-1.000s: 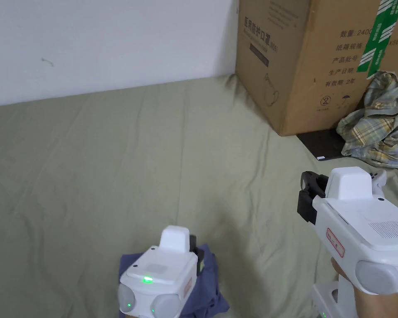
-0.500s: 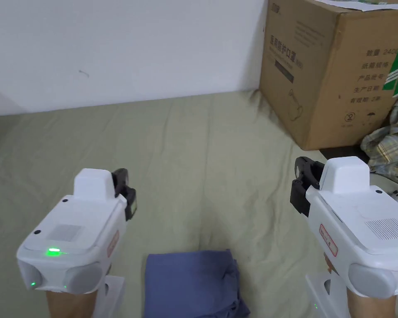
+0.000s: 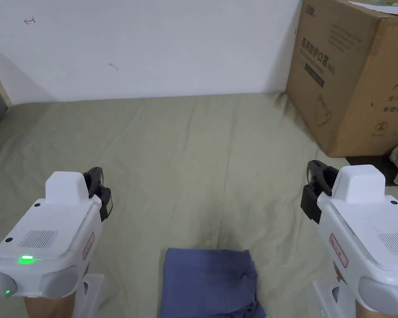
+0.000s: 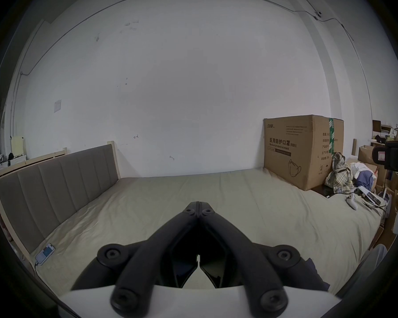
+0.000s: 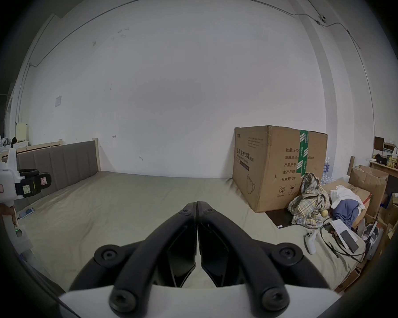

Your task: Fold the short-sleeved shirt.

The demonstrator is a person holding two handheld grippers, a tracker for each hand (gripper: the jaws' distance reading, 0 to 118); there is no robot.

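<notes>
Right now both sets of jaws are closed tip to tip with nothing between them. Left gripper point(image 4: 199, 204) own view: tips meet on the centre line, empty, pointing along the bed toward the far wall. Right gripper point(image 5: 197, 204) own view: same, tips together, empty.

Head view: left gripper point(image 3: 98, 192) held up at near left, right gripper point(image 3: 316, 190) at near right, both above the bed sheet point(image 3: 185, 165), well apart from each other. Neither touches cloth. A hand shows under each gripper body at the bottom edge.

Short-sleeved shirt point(image 3: 208, 283): blue, lying folded into a compact rectangle on the sheet at the near edge, between the two grippers and below them. Its right side is a bit bunched, the left edge is straight. A dark-blue corner also shows at the near right of the left gripper view point(image 4: 313, 274).

Farther out: cardboard box point(image 3: 355, 74) stands on the far right of the bed against the white wall point(image 3: 152, 49). Plaid garment point(image 5: 308, 203) is heaped against the box's right side, with a white controller point(image 5: 310, 242) and cables on the sheet near it. Padded headboard point(image 4: 55, 185) runs along the left end of the bed; a phone point(image 4: 45, 253) lies on the sheet near its base.
</notes>
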